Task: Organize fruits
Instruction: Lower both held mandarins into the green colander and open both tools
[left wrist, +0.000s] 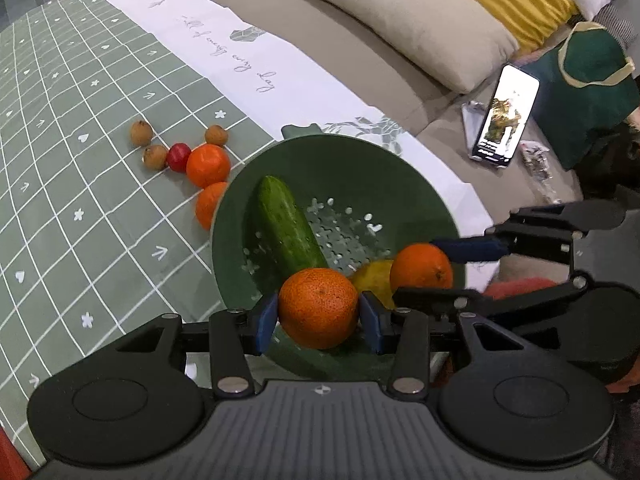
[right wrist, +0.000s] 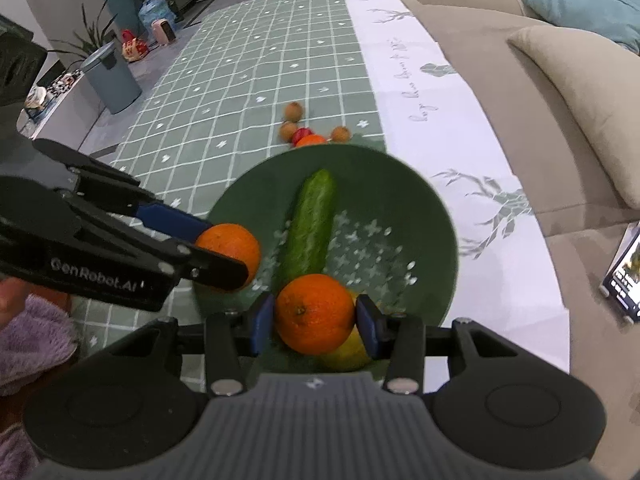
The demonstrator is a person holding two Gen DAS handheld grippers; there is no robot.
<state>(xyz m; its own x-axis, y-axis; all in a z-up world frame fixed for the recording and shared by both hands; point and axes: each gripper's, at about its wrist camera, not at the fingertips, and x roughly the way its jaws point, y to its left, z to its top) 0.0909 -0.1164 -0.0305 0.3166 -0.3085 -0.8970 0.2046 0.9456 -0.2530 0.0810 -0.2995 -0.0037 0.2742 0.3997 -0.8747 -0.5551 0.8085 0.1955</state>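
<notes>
Left wrist view has the left gripper (left wrist: 319,316) pinching a bumpy orange (left wrist: 318,307) between its blue pads, hanging over the near rim of the green colander (left wrist: 348,160), and the right wrist view has the right gripper (right wrist: 315,322) clamped on a smoother orange (right wrist: 315,313) just above a yellow lemon (right wrist: 349,354) lying in the bowl. A cucumber (right wrist: 314,222) is propped inside too, taking up the middle. Honestly I'd say the step here is dropping both oranges into the colander, and the trick is not doing it at once, since the two grippers are crowding each other over the same side. I'd lower each one close to the perforated floor before spreading the pads, so nothing bounces off the cucumber or rolls over the rim. The right one probably wants to shift off the lemon first. Out on the checked tablecloth (left wrist: 80,220) two more oranges (left wrist: 208,165), a small red fruit (left wrist: 178,157) and some brown ones (left wrist: 141,133) are not yet collected.
</notes>
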